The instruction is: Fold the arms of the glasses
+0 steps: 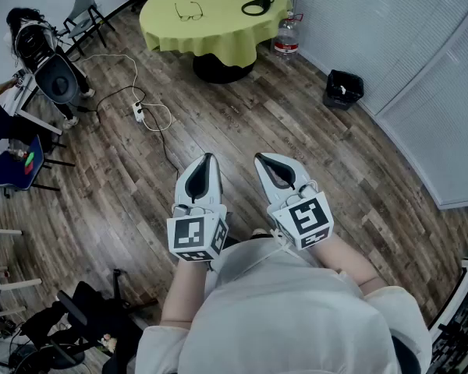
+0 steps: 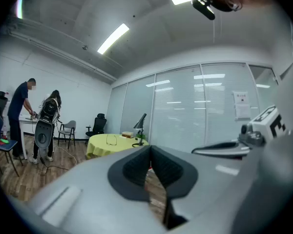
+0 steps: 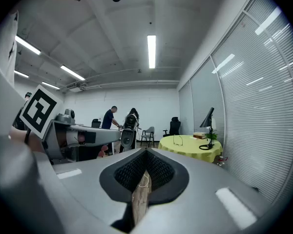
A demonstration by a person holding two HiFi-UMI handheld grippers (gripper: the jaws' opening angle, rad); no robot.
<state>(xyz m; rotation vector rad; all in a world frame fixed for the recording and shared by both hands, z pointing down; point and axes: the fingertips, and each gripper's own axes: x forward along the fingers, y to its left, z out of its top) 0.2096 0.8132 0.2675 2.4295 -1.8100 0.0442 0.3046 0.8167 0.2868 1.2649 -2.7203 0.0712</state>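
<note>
Head view is showing glasses [image 1: 189, 11] lying far ahead on the counter [image 1: 218, 41] — nearer the left hand-held gripper [image 1: 208, 160] than the right hand-held gripper [image 1: 260, 159], both clenched, holding nothing.

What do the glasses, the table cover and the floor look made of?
Glasses: thin dark wire frame, probably metal; too small to be sure.
Table cover: yellow-green cloth, matte, draping over the edge.
Floor: wood-look planks, visible seams; wood or laminate.

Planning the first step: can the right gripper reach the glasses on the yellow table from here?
Probably not: the glasses lie on the table far across the floor, while the right gripper is close to the body. The way over looks clear.
</note>
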